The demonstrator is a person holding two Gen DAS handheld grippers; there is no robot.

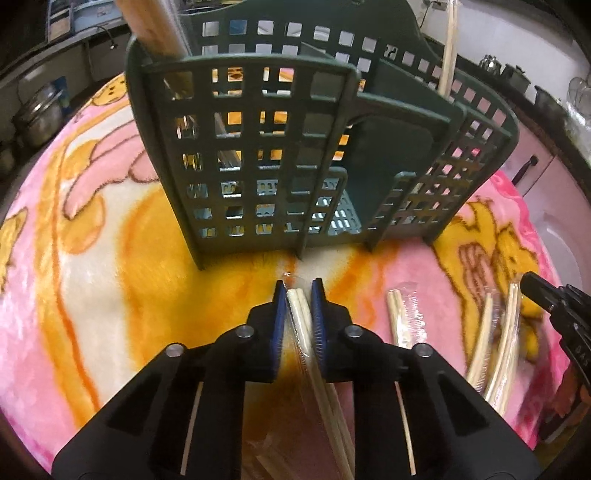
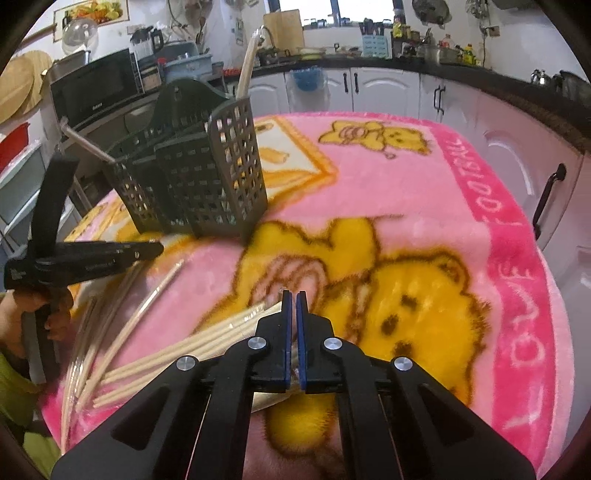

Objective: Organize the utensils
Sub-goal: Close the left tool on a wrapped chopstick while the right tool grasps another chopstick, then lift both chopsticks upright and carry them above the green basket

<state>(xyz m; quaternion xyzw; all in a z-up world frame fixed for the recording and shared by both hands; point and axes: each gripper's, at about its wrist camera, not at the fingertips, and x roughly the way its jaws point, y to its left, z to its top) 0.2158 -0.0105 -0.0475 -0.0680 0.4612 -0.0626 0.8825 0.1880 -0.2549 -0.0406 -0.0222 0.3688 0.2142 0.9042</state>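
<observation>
A: What is held by each gripper?

B: The left gripper (image 1: 298, 295) is closed on a wrapped pair of chopsticks (image 1: 301, 314), pinched between its blue fingers (image 1: 280, 314) just in front of the green utensil caddy (image 1: 258, 147). The right gripper (image 2: 293, 306) is closed almost fully; a wrapped chopstick bundle (image 2: 236, 325) passes under and between its fingers, and a thin edge of wrapper appears to be pinched, though this cannot be confirmed.

A: How much of the task is done?

B: An early-to-middle stage is judged. Some long utensils are already stood upright in the caddy: a pale chopstick pair (image 1: 448, 48) at the rear and a wooden handle (image 1: 155, 26) at the left corner. Several wrapped pairs (image 1: 404, 317) are still lying loose on the pink blanket (image 2: 424, 206) covering the worktop.

A: What is left?

B: The held pair is to be placed in a compartment, then the loose pairs collected.
</observation>
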